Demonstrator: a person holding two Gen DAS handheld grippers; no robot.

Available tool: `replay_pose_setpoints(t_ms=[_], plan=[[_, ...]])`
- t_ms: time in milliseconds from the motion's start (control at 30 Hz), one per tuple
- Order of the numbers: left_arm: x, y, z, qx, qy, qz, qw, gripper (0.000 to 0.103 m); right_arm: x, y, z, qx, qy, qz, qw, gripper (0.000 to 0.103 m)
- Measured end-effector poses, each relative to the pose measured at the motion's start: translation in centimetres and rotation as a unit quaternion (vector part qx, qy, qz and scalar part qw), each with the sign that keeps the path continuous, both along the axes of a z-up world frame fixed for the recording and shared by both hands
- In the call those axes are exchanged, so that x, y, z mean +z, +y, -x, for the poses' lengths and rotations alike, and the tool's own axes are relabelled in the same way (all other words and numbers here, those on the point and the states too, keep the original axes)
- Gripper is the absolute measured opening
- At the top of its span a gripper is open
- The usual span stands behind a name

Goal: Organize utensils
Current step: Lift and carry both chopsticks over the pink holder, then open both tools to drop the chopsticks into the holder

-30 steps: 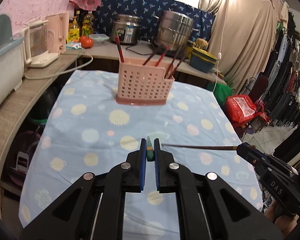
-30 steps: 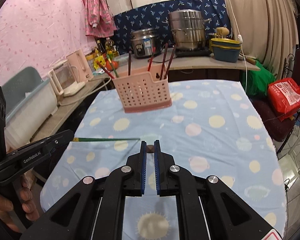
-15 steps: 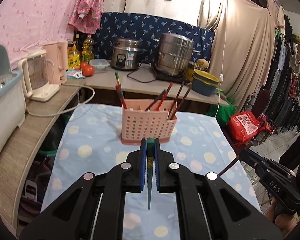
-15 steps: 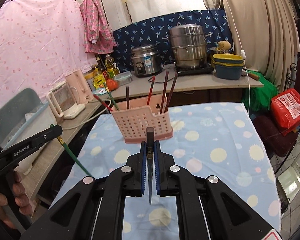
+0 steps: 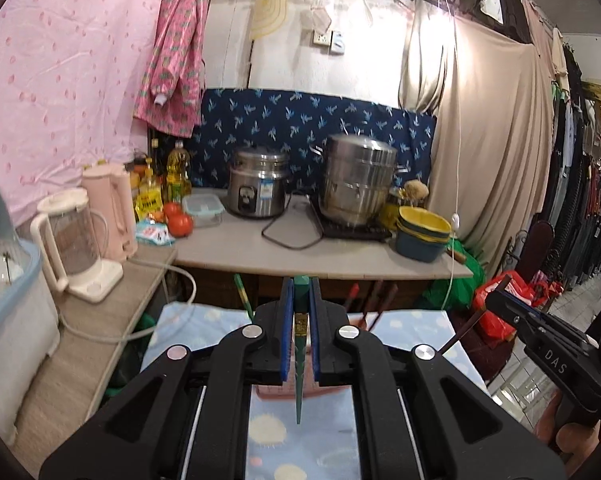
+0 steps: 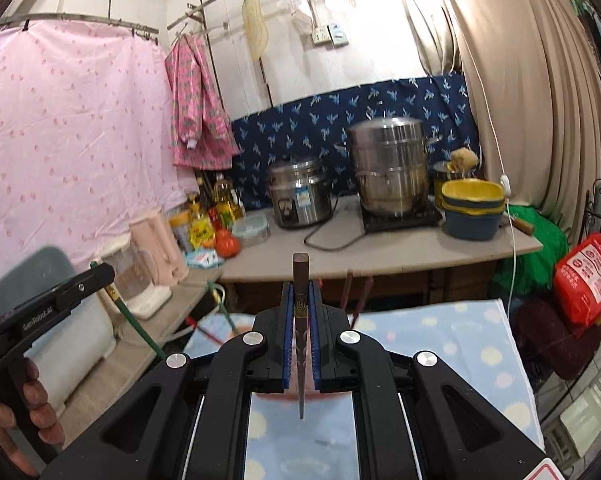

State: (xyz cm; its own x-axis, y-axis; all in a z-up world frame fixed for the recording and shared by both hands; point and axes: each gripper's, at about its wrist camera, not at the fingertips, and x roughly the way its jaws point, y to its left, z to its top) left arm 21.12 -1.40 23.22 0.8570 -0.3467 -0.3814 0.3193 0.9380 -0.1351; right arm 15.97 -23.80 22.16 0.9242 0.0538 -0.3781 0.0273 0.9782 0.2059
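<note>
My left gripper (image 5: pixel 299 308) is clenched on a green chopstick (image 5: pixel 299 376). The stick stands almost upright between the blue pads (image 5: pixel 287 336), with its thin tip pointing down over the spotted cloth (image 5: pixel 300 452). My right gripper (image 6: pixel 300 312) is clenched on a brown chopstick (image 6: pixel 300 300) in the same way, thick end up, tip down. Both sticks hang above the near side of the table, not touching it. The pink holder (image 6: pixel 278 396) is mostly hidden behind my grippers; I see only its lower edge and some red and dark chopsticks (image 6: pixel 347 286) rising from it just beyond the fingers. In the right view, the left gripper shows at the left edge with a hand (image 6: pixel 18 408) around its handle. Pots (image 5: pixel 354 178) stand on the far counter (image 5: pixel 300 252).
</note>
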Motion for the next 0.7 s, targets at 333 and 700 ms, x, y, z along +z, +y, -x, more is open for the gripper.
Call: replay_pose_setpoints(t_ms=[333,700], plan=[[2.4,-1.0,-6.3,0.016,-0.031,0.004,0.9994,0.007,1.3,0.0,-8.1,-0.001,-0.01,-0.015,1.0,0.007],[-2.5,-1.7,-11.0,0.014,0.012,-0.003,0.9998,0.007,-4.6,1.1,-13.2,0.008,0.042,-0.019,0.999,0.007]])
